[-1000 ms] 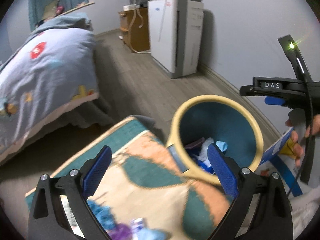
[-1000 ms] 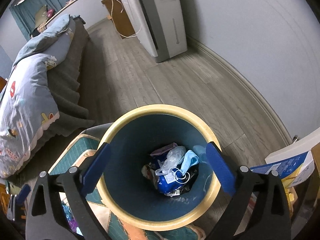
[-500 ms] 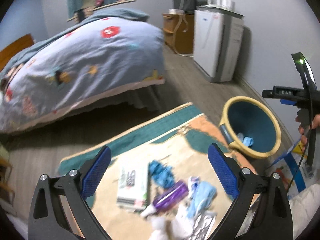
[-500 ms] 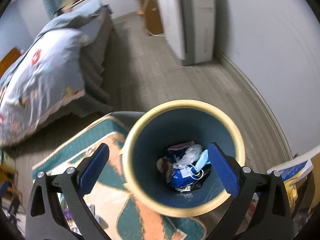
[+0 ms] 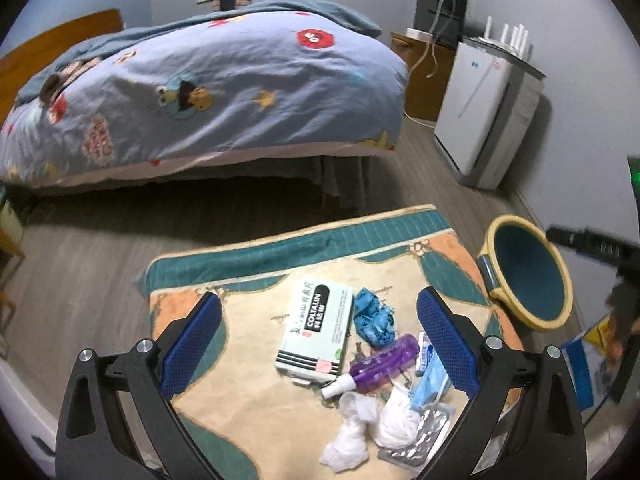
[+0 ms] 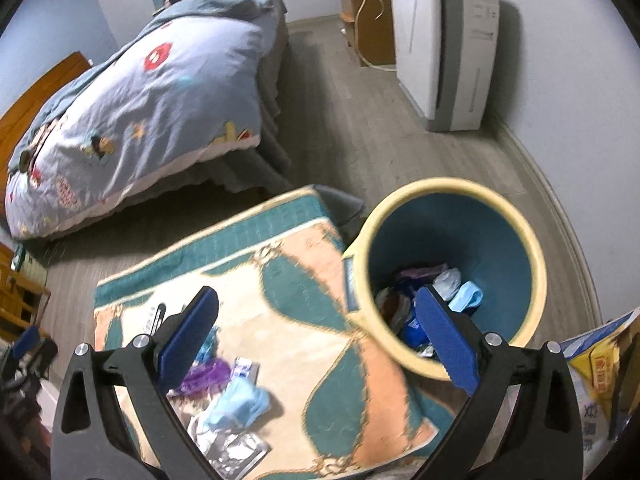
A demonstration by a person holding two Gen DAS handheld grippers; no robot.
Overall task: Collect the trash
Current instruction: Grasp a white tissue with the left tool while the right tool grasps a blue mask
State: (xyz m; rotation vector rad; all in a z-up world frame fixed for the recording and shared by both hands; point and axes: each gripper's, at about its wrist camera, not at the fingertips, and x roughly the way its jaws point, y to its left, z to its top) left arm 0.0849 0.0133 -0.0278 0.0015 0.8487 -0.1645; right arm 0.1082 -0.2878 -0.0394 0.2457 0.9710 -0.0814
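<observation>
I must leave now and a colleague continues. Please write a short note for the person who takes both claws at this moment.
Left claw: open, empty, above the trash pile on the rug.
Right claw: open, empty, over the rug beside the bin.
On the rug: medicine box, blue glove, purple spray bottle, face mask, white tissues, blister pack.
Done: the bin holds some trash already.
Left: all pieces listed above must go into the bin.

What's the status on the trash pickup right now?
Left gripper open, empty, over the trash pile on the rug. Right gripper open, empty, beside the bin. Nothing blocking.
</observation>
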